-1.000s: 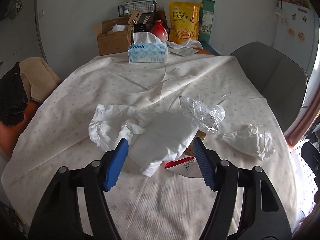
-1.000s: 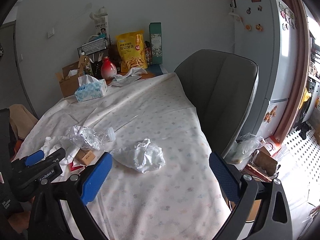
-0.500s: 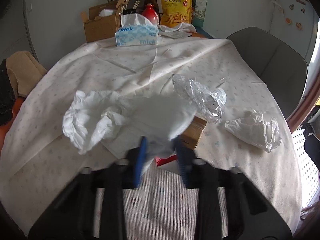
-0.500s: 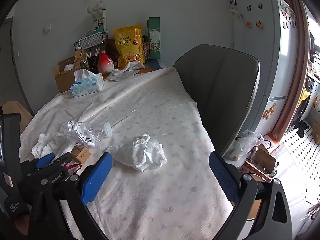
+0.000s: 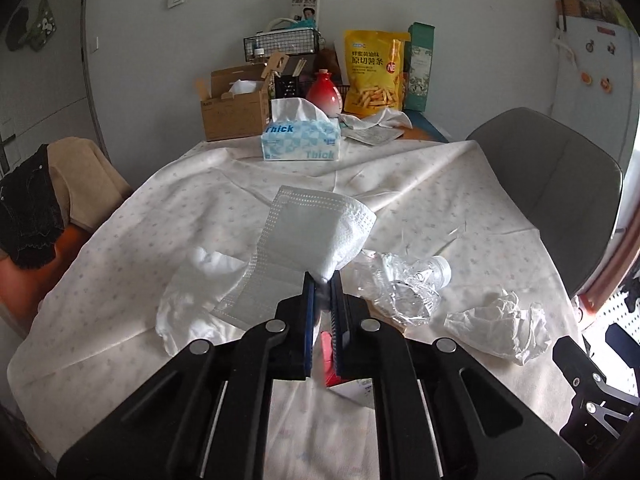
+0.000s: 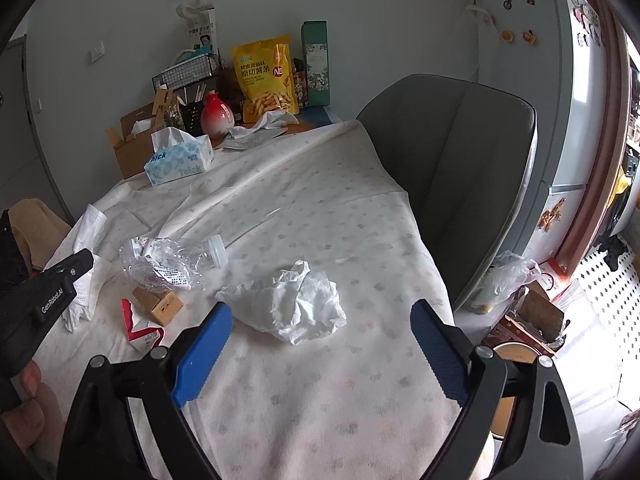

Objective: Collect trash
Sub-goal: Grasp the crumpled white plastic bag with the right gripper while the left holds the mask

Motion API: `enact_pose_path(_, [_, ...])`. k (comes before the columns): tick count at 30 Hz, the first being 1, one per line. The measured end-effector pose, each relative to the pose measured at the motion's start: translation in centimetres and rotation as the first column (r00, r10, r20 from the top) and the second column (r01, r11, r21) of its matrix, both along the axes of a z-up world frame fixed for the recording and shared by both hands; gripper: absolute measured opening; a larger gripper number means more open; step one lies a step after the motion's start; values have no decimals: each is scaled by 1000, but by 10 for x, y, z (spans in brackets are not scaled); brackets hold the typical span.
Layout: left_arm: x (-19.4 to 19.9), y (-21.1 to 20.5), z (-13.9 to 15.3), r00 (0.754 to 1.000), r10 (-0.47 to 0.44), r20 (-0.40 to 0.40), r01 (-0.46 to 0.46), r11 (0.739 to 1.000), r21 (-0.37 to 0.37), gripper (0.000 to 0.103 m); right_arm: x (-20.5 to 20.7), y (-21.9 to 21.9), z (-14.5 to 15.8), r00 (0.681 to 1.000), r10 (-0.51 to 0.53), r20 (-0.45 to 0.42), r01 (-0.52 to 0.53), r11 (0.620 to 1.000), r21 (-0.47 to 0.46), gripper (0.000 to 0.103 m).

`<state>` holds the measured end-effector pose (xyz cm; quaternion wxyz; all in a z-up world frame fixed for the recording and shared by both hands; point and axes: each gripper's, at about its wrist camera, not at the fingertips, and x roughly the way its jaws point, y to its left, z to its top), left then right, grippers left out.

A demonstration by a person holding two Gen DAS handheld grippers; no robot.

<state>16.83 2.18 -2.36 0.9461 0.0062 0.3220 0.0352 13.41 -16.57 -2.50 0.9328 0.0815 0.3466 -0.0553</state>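
Left wrist view: the left gripper [image 5: 322, 280] has just clamped the white paper towel [image 5: 316, 232], lifting it; the right gripper [image 6: 320, 354], narrowing slightly, gapes over the crumpled tissue [image 6: 292, 308].

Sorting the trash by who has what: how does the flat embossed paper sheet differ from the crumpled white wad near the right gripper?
The embossed paper sheet is pinched in the shut left gripper and lifted; the crumpled wad lies loose on the tablecloth, ahead of the open right gripper. The sheet is mostly flat with dotted edges; the wad is balled and wrinkled. Both are white.
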Motion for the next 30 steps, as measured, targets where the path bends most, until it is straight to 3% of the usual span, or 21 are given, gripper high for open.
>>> enact_pose_path(10, [19,-6,-24,998,20,-67,-17,999,48,8,26,-5,-22,997,30,-71,-29,999,26,73])
enact_pose_path(20, [27,-6,-42,993,28,-117,-20,997,72,8,48,11,-42,990,70,-126,-73,997,-17,67])
enact_pose_path(23, [27,-7,-42,993,25,-119,-17,997,73,8,51,14,-47,985,83,-151,-88,996,-26,42])
enact_pose_path(25, [26,-7,-41,993,24,-115,-16,997,72,8,51,15,-48,983,95,-157,-99,995,-17,18])
enact_pose_path(30, [20,-7,-34,995,25,-97,-19,997,71,8,39,18,-37,988,102,-120,-106,994,-32,11])
